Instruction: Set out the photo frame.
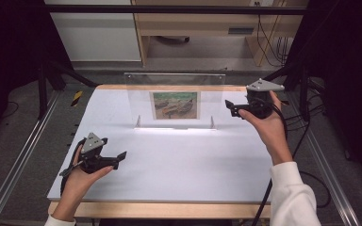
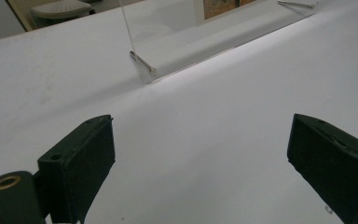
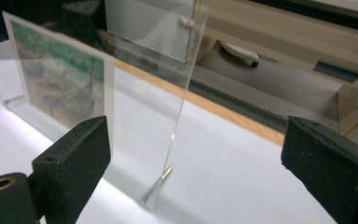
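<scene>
A clear acrylic picture frame [image 1: 176, 101] stands upright at the back middle of the white table [image 1: 179, 160], with a painted picture [image 1: 175, 105] in it. My right gripper [image 1: 229, 108] hovers just right of the frame's right edge, pointing left at it, jaws open and empty. In the right gripper view the frame's thin edge [image 3: 182, 112] rises ahead between the open jaws of the right gripper [image 3: 196, 161], untouched, with the picture [image 3: 60, 84] to its left. My left gripper [image 1: 120, 156] rests low at the front left, open and empty. Its own view shows the left gripper [image 2: 200, 156] facing the frame's foot [image 2: 177, 51].
The frame stands on small metal pegs [image 1: 138, 122]. The table's wooden edge [image 1: 160, 209] runs along the front. Metal rails [image 1: 23, 150] flank the table on both sides. Behind the table are a wooden shelf unit [image 1: 202, 23] and cables [image 1: 273, 42].
</scene>
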Demonstrator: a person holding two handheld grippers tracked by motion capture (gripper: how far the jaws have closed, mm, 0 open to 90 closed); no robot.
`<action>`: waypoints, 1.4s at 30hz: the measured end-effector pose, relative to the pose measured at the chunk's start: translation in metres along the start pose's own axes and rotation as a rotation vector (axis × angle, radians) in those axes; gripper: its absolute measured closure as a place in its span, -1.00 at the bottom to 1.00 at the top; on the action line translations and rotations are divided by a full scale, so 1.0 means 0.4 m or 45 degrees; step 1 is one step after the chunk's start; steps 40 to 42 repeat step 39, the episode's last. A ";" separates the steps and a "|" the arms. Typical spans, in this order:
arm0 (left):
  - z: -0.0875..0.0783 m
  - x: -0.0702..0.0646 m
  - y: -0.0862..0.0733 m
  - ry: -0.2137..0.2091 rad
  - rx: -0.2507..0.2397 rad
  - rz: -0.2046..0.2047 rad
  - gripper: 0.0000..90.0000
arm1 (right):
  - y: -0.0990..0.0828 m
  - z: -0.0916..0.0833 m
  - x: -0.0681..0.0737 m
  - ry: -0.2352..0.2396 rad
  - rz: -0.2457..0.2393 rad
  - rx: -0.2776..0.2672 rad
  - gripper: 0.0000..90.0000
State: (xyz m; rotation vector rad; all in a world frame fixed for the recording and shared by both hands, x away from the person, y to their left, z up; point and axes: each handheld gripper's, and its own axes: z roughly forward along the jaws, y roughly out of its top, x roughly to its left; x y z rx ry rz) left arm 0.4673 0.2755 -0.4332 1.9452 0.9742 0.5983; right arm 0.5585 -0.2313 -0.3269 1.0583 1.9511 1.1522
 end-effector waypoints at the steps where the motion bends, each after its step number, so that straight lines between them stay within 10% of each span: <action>1: -0.001 0.001 -0.001 0.003 0.000 -0.004 -0.85 | -0.014 -0.009 0.000 -0.002 0.005 -0.002 -0.82; 22: 0.011 0.020 -0.058 0.030 0.033 -0.044 -0.86 | -0.288 -0.092 0.068 -0.010 0.135 0.085 -0.86; 42: 0.028 0.029 -0.081 0.097 0.045 -0.128 -0.88 | -0.404 -0.086 0.084 -0.058 0.244 0.141 -0.87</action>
